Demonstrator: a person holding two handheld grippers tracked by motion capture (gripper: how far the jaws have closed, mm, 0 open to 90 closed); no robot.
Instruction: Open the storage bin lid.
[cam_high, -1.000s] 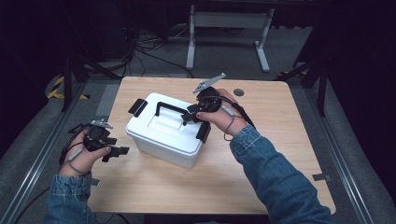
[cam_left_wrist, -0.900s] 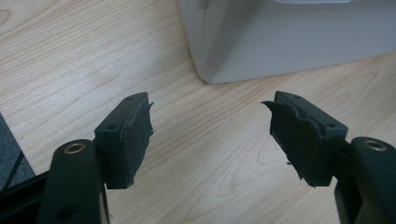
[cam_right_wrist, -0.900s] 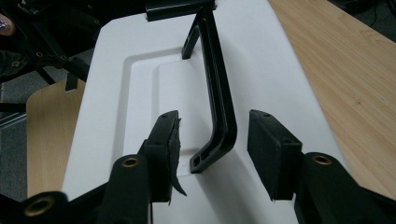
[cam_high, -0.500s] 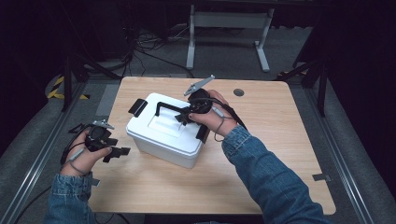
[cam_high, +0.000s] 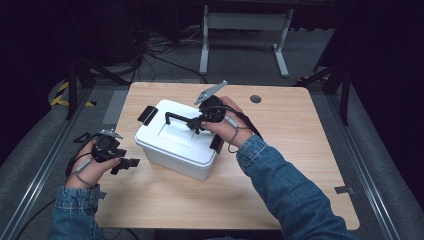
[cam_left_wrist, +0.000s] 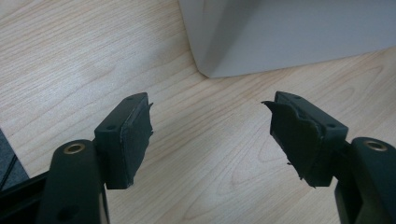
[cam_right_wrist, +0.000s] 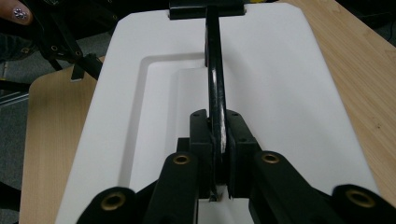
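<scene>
A white lidded box (cam_high: 175, 147) with a black carry handle (cam_high: 176, 118) and black side latches (cam_high: 147, 114) stands on the wooden table (cam_high: 300, 150). My right gripper (cam_high: 197, 122) reaches over the lid from the right. Its jaws have just been closing and now pinch the upright handle (cam_right_wrist: 214, 79) above the white lid (cam_right_wrist: 280, 84); the right gripper (cam_right_wrist: 218, 140) is shut on it. My left gripper (cam_high: 127, 164) rests low at the box's left, near the table's front left corner. In its own view the left gripper (cam_left_wrist: 210, 130) stands open with nothing between the pads, the box's corner (cam_left_wrist: 289, 32) just ahead.
A dark round grommet (cam_high: 255, 99) sits in the table's far edge. Beyond the table stands a grey metal frame (cam_high: 245, 22) amid floor cables. Bare wood lies to the right of the box and along the front edge.
My right gripper has shifted left over the lid and its jaws have shut on the handle. The left hand and the box have stayed put.
</scene>
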